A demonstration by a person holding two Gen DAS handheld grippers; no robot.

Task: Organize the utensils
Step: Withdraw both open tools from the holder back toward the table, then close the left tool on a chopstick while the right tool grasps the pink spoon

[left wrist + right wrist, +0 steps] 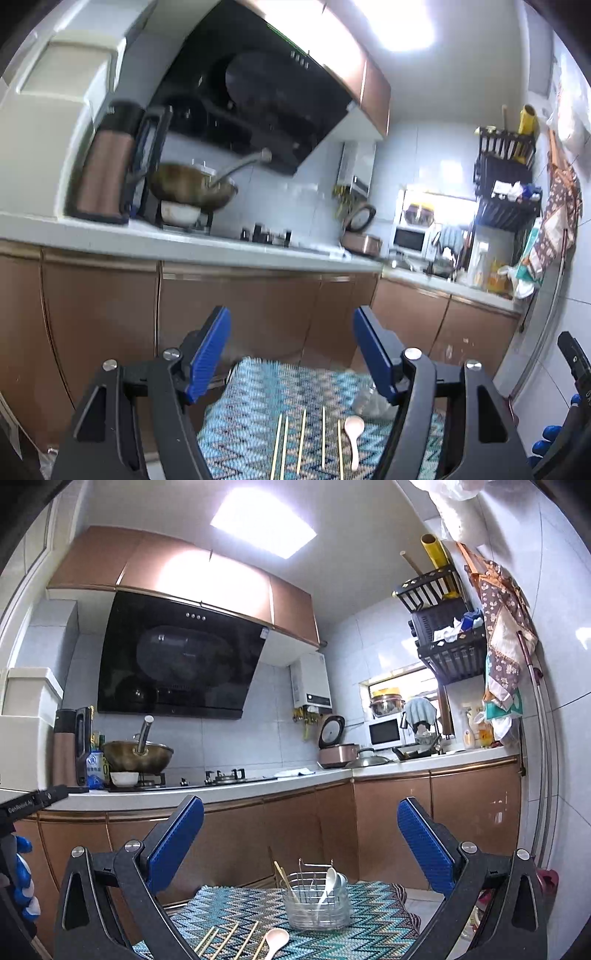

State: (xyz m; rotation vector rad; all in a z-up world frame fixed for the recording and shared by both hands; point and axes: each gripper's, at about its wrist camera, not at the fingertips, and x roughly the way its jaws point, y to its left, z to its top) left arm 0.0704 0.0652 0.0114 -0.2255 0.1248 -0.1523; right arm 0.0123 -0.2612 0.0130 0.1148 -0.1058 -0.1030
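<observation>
Several wooden chopsticks (301, 441) and a pale spoon (354, 439) lie side by side on a blue zigzag table mat (255, 402). In the right wrist view the chopsticks (226, 938) and spoon (276, 941) lie in front of a clear utensil holder (317, 902) with a wire frame, which holds a white spoon (330, 880) and some chopsticks. My left gripper (291, 354) is open and empty, raised above the near part of the mat. My right gripper (300, 843) is open and empty, above the mat and short of the holder.
Copper-coloured cabinets (295, 823) under a white counter (221, 794) stand behind the table. A wok (138, 755), a thermos (64, 753), a rice cooker (338, 749) and a microwave (384, 733) sit on the counter. A black range hood (177, 657) hangs above. The other gripper shows at the right edge of the left wrist view (576, 373).
</observation>
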